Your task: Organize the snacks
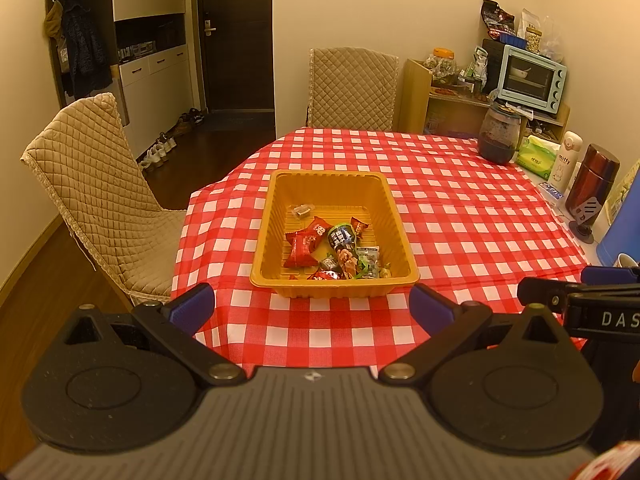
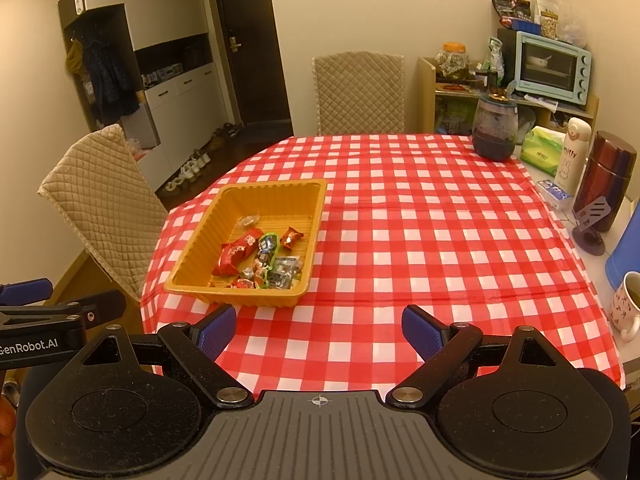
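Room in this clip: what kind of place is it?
Most likely a home dining area: a table under a red checked cloth, fabric-covered chairs, a blue toaster oven on a shelf, and shoes lined up near the door.

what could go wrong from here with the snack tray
1. The orange tray sits near the table's front-left edge, so a push from the open left hand-held gripper might slide it toward that edge.
2. The wrapped snacks overlap in one corner, so a pinch may grab two.
3. The mug beside the open right hand-held gripper could be knocked.
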A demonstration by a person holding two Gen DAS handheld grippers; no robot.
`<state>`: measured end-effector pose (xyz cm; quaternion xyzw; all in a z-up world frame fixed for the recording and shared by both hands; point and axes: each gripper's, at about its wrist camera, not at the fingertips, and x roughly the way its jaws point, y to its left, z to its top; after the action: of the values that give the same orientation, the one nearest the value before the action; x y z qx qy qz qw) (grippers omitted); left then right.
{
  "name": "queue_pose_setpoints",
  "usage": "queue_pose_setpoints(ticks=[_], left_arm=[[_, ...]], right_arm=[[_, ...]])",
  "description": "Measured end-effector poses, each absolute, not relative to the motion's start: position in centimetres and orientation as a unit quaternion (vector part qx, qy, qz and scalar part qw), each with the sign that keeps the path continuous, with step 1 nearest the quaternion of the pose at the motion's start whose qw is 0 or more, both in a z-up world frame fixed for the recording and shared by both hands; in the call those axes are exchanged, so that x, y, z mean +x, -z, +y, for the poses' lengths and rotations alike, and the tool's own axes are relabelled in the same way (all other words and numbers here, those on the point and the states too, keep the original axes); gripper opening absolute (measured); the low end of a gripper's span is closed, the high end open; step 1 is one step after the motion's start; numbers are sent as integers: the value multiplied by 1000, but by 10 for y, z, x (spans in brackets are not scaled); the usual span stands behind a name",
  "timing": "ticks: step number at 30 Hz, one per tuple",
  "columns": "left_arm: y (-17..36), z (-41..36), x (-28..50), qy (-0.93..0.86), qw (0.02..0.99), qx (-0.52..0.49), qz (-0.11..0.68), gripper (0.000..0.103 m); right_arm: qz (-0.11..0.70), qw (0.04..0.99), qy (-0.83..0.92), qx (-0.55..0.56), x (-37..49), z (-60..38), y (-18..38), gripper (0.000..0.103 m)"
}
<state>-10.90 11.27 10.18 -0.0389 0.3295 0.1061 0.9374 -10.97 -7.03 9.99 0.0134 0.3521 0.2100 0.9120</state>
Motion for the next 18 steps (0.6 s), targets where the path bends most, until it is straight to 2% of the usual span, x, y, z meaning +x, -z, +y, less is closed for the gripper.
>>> queue_pose_setpoints(ticks=[18], left_arm=[[-102,113,-110,-106,937,-40,330,103]], right_arm=[[352,912,-210,14,-110,-70,-100,89]])
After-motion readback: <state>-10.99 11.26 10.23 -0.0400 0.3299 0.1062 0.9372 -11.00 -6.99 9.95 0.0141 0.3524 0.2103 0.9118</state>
